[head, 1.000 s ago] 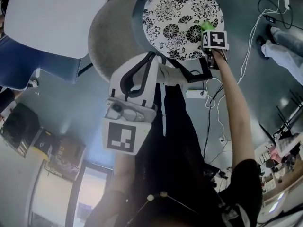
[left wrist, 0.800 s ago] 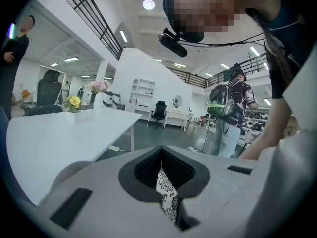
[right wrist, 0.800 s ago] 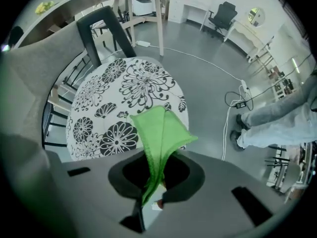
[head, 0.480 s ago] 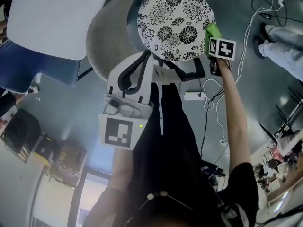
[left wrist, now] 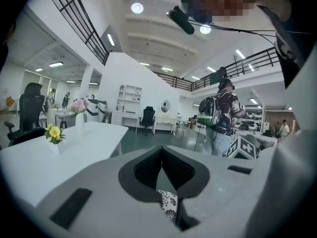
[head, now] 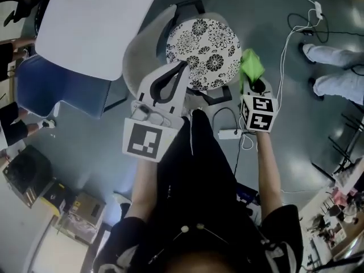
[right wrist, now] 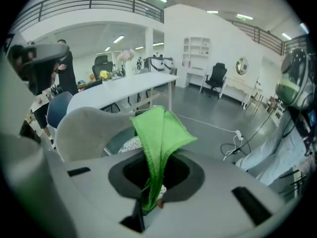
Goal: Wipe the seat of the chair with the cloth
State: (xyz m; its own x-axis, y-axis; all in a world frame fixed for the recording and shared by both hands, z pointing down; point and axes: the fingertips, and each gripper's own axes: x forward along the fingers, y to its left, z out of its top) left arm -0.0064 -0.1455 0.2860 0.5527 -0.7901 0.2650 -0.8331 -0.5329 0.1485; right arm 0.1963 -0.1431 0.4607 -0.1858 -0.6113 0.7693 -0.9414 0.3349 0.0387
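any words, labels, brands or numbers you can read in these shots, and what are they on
No text can be read in any view.
Left white marker cube: a black and white square pattern, no letters.
Right white marker cube: the same kind of pattern, no letters.
Dark hanging panel by the balcony rail: too small to read.
Printed boxes on the floor: too blurred to read.
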